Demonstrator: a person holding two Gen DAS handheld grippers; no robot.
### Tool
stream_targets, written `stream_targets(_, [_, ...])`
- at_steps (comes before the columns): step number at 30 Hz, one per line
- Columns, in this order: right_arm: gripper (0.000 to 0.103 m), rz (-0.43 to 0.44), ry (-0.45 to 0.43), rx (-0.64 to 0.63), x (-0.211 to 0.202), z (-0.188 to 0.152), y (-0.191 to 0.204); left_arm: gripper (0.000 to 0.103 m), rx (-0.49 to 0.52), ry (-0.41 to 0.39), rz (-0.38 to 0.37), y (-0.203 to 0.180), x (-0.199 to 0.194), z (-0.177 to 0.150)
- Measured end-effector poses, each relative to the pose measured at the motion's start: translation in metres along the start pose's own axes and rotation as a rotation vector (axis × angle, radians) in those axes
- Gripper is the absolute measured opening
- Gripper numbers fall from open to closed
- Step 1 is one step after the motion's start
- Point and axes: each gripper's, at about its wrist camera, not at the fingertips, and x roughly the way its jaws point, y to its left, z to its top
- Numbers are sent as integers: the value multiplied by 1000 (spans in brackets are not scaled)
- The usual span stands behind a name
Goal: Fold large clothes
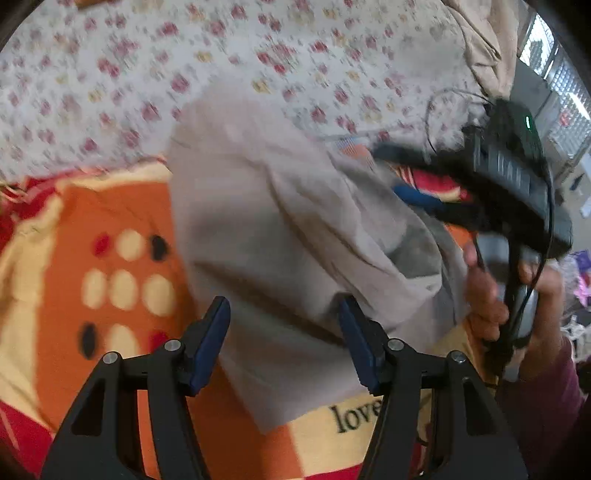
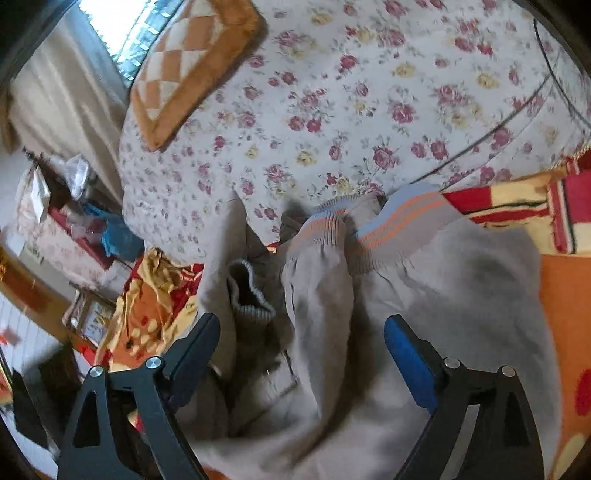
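Grey sweatshirt (image 2: pixel 424 295) lies rumpled on the orange blanket (image 1: pixel 122 206) over the bed. Both hand-held grippers, left (image 1: pixel 284 339) and right (image 2: pixel 301 354), hover spread above it, gripping nothing. Folding seems mid-way; next comes pinching an edge.

Black fingers (image 1: pixel 210 347), blue pads, perhaps maroon sleeve (image 1: pixel 546 402).

This is a bedroom in a home. A big bed with a white sheet covered in little red and yellow flowers (image 2: pixel 351 110) fills the room. On the bed lie a brown and cream checked cushion (image 2: pixel 184 62) and an orange fleece blanket with cream dots (image 1: pixel 110 266). Beside the bed, cream curtains (image 2: pixel 62 92) hang at a bright window (image 2: pixel 122 29).
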Motion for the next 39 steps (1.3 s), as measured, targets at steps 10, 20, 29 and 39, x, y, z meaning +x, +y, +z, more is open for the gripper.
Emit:
stream_targets(10, [92,87,1,-85,12,19,39,60,-142,-91,28,18,-18,-16])
stream_targets(20, [51,95,165,-181,81,23,71,60,-300,-114,285,55,-5,19])
stream_targets(29, [10,74,23,-55,11,-6,5,60,-272,-94,176,37,12,23])
stream_targets(39, [89,-90,-107,-47,-24,-1,-23,60,-215,-37,223,19,45,15])
